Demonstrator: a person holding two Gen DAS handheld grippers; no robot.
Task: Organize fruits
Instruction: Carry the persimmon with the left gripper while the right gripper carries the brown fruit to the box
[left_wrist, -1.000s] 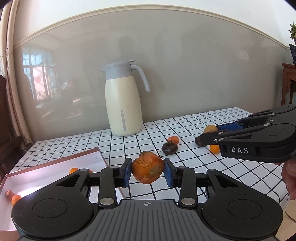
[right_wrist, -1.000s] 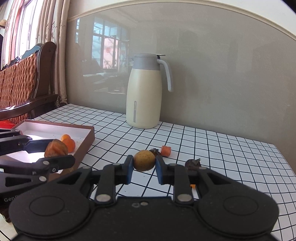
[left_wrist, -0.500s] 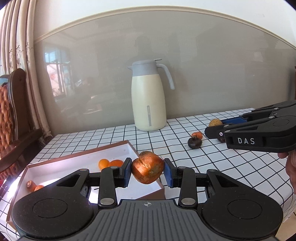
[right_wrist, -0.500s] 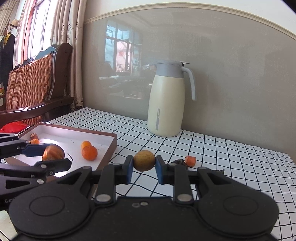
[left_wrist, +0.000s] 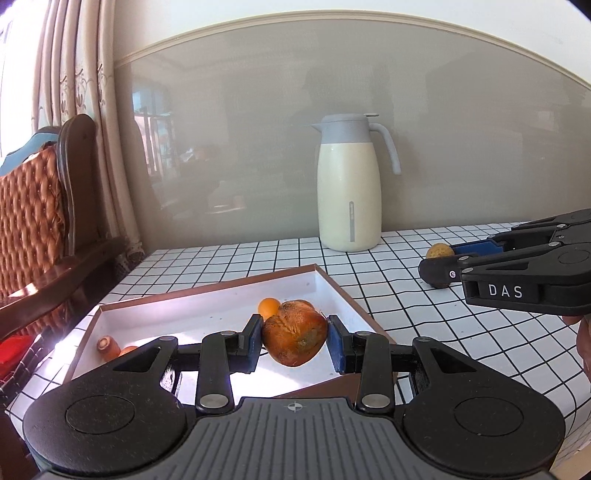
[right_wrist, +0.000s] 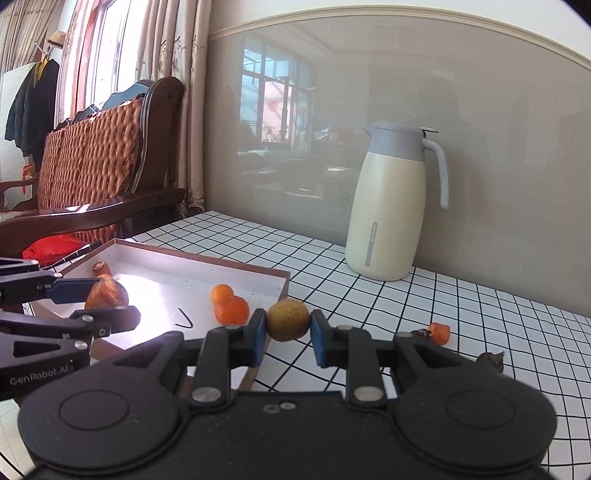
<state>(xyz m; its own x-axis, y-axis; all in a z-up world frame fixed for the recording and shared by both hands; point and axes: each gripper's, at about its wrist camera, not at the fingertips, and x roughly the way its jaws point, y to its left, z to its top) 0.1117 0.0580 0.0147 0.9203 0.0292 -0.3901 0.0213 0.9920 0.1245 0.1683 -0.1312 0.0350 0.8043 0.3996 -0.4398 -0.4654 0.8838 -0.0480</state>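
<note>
Two grippers are each carrying a fruit above a white tablecloth ruled with black grid lines. The left gripper has its blue pads pressed against both sides of a wrinkled orange-brown fruit, jaws only a little apart — the fruit fills the gap and hangs clear of what lies beneath. Directly under and ahead of this gripper is a shallow tray with a brown rim and a white floor. Just past the held fruit, a small orange lies in the tray; to the gripper's left, near the tray's near-left corner, lie two more small orange pieces.

The right gripper is clamped on a round yellow-brown fruit, its jaws close together with the fruit squeezed between them. It hangs over the cloth just beside the tray's right edge, not over the tray floor. To its left, inside the tray, two oranges sit touching each other, and a thin dark curved bit lies on the white floor near them. To this gripper's right, on the cloth, are a small orange piece and a dark shrivelled fruit, well apart from the tray.

Far ahead of both grippers a cream jug with a grey lid and handle stands upright by the wall. Off to the left is a wooden chair with a woven back.
</note>
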